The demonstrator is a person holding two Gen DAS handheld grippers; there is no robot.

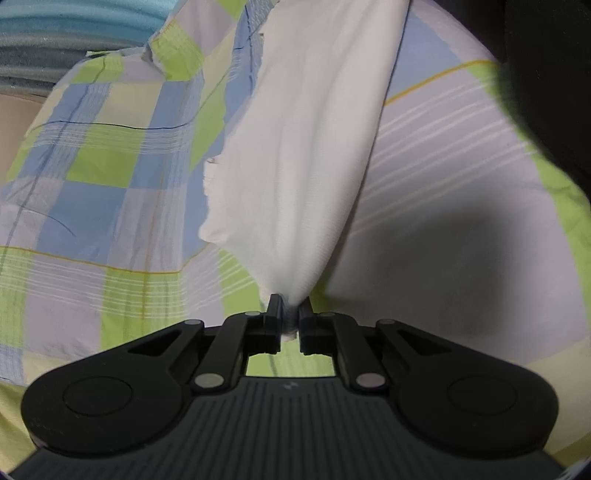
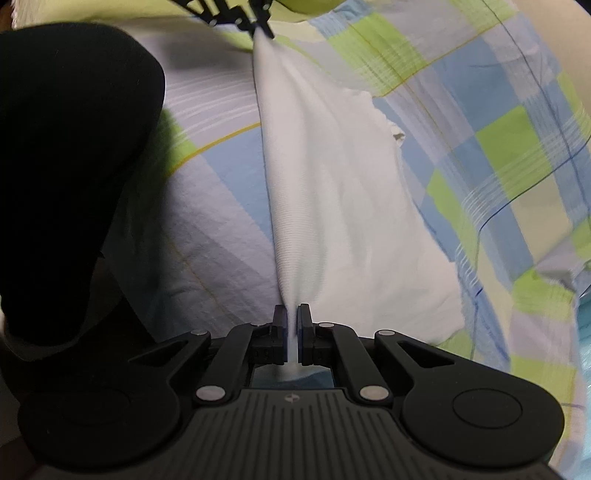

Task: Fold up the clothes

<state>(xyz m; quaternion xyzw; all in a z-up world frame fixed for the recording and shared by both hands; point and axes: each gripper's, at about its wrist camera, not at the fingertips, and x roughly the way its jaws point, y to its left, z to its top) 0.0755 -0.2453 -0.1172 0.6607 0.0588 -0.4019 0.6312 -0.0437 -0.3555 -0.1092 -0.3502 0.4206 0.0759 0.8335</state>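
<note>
A white garment point(image 1: 306, 147) hangs stretched above the checked bedsheet point(image 1: 110, 155). My left gripper point(image 1: 290, 306) is shut on one bunched corner of it, the cloth pinched between both fingers. In the right wrist view the same white garment point(image 2: 332, 192) runs taut away from my right gripper point(image 2: 291, 314), which is shut on its near edge. The left gripper point(image 2: 264, 31) shows at the top of that view, holding the far end. The garment's loose part sags to the right onto the sheet.
The bedsheet point(image 2: 498, 147) is patterned in green, blue and lilac squares, with wrinkles. A person's dark clothed body point(image 2: 66, 166) fills the left of the right wrist view and the top right corner point(image 1: 554, 74) of the left one. Blue folded fabric point(image 1: 74, 29) lies beyond the sheet.
</note>
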